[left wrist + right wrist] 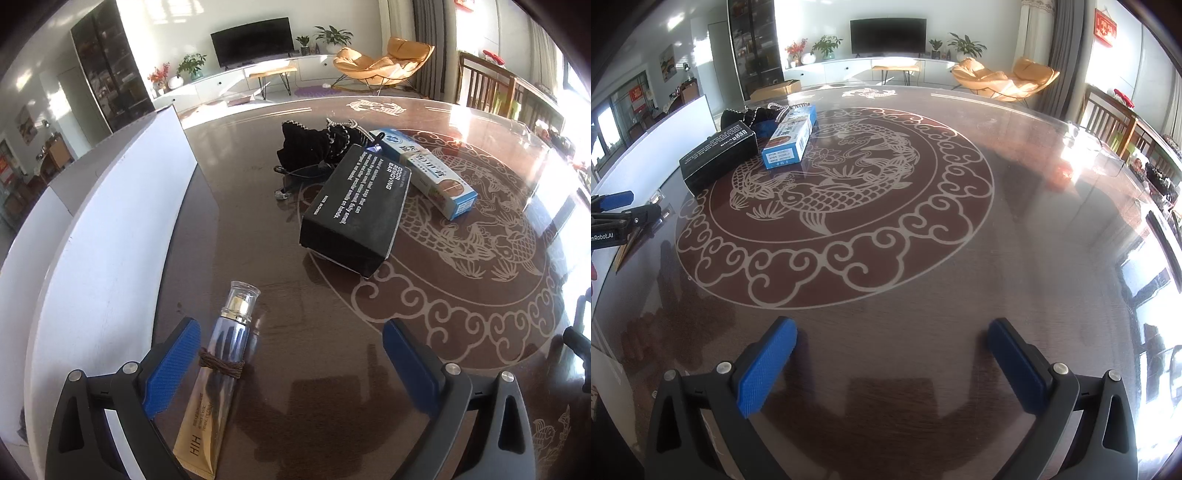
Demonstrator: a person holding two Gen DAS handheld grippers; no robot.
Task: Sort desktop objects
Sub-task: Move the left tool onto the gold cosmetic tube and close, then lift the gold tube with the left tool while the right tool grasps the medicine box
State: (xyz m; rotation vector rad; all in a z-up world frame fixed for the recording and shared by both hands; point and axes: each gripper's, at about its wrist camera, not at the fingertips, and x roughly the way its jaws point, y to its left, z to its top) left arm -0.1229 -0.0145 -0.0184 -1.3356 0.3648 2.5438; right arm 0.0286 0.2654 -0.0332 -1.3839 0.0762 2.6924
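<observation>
Between the left tool's (291, 339) wide-apart pads, the tube (216, 384) lies off-centre; closing could nudge it aside. Right tool (892, 339) apart, empty.

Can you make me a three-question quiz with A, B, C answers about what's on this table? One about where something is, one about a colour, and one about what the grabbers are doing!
1. Where does the gold tube lie?
A. On the black box
B. Between the left gripper's fingers
C. On the chair

2. What colour are the finger pads?
A. Blue
B. Red
C. Green

3. What does the right gripper hold?
A. The blue-and-white box
B. A bag
C. Nothing

Answers: 1 B, the tube rests on the table inside the open left gripper. 2 A, both pads are blue. 3 C, its fingers are spread over bare table.
</observation>
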